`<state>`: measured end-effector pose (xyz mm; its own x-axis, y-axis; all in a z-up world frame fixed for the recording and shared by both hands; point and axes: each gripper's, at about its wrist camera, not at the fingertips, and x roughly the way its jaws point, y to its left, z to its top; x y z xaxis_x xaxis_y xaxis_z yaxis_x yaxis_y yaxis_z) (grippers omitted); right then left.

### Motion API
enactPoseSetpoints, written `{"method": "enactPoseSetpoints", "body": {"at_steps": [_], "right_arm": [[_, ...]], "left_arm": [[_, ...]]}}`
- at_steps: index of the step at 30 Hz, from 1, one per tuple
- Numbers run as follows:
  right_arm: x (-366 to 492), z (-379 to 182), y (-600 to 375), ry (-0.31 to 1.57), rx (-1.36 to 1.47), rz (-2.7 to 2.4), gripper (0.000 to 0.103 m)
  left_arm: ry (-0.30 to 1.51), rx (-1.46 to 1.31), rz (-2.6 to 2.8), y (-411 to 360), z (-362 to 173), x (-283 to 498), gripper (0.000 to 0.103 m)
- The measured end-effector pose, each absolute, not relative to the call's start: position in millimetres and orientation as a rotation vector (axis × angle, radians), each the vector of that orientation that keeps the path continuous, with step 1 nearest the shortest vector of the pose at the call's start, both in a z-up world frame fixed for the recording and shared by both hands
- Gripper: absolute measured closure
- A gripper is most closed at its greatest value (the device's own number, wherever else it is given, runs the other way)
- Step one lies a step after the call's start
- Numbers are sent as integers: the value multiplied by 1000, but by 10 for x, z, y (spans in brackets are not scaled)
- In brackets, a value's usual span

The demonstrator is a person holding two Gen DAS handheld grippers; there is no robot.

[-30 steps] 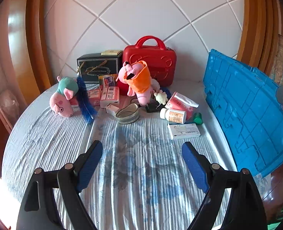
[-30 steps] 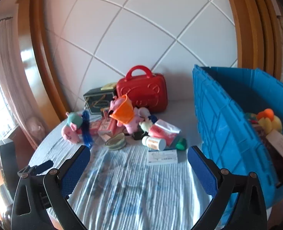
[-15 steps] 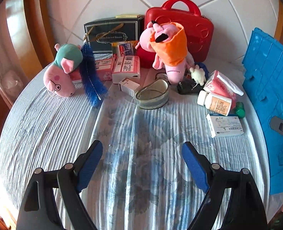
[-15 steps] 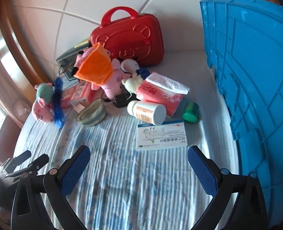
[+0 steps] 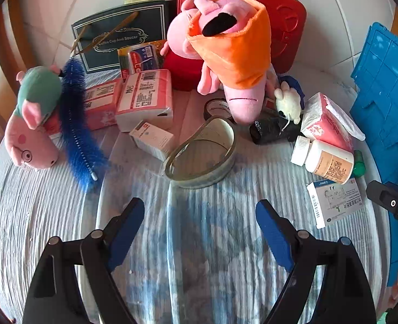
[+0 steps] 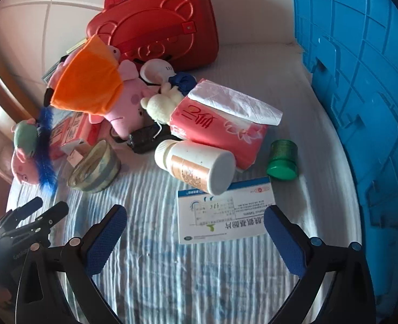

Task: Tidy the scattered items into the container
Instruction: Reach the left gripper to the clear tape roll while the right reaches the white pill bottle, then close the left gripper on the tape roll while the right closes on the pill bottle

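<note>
Left claw, jaws spread and empty, lower centre, above striped bedsheet. Right claw, also spread, straddles flat white-and-blue medicine box. Ribbed blue plastic container fills right edge; white pill bottle lies centre.

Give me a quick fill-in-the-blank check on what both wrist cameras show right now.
1. The white pill bottle lies on its ____.
2. The crate at the right edge is coloured ____.
3. The big pink plush wears a dress coloured ____.
4. The right gripper has its jaws ____, the medicine box just ahead.

Missing words: side; blue; orange; open
</note>
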<state>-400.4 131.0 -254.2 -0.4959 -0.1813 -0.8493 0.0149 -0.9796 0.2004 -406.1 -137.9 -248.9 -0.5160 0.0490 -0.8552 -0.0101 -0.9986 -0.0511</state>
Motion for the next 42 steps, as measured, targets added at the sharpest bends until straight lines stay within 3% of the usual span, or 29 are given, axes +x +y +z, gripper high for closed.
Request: {"method": "enactPoseSetpoints", "body": {"at_steps": [7,14,18,20,26,30,32,35,36,38,42], "right_arm": [[-4456,-2789,1289,-220,1583,-2610,0],[-4761,-3069,1227,-155,1636,-2605,0],[-4805,-3085,1113,-123,1594,-2577,0],[-4795,-3082,1030,-106,1581,-2550,15],[-4651,-3144,695,-118,1561,-2383,34],[-4604,-3159,541,-54,1556,-2340,33],[-4614,-3161,527,-16,1558,-2348,24],[-4589,-3156,489,38,1528,-2358,22],[-4580,-3169,463,54,1538,-2346,24],[-4561,-3217,379,52,1579,-2295,39],[-4469,-3229,319,73,1573,-2291,43]], "left_arm": [[-2,-1558,2654,-1302,-2783,-4572,18],[211,-1496,2692,-1112,-2871,-4817,18],[60,-1588,2605,-1222,-3018,-4982,22],[17,-1579,2617,-1300,-3026,-4937,24],[18,-1591,2632,-1331,-2985,-4647,27],[23,-1607,2651,-1389,-2961,-4468,28],[36,-1614,2656,-1398,-2969,-4416,28],[61,-1627,2665,-1430,-2953,-4341,29],[59,-1630,2667,-1449,-2947,-4318,29],[44,-1628,2673,-1495,-2947,-4270,29],[26,-1621,2687,-1503,-2961,-4214,29]]}}
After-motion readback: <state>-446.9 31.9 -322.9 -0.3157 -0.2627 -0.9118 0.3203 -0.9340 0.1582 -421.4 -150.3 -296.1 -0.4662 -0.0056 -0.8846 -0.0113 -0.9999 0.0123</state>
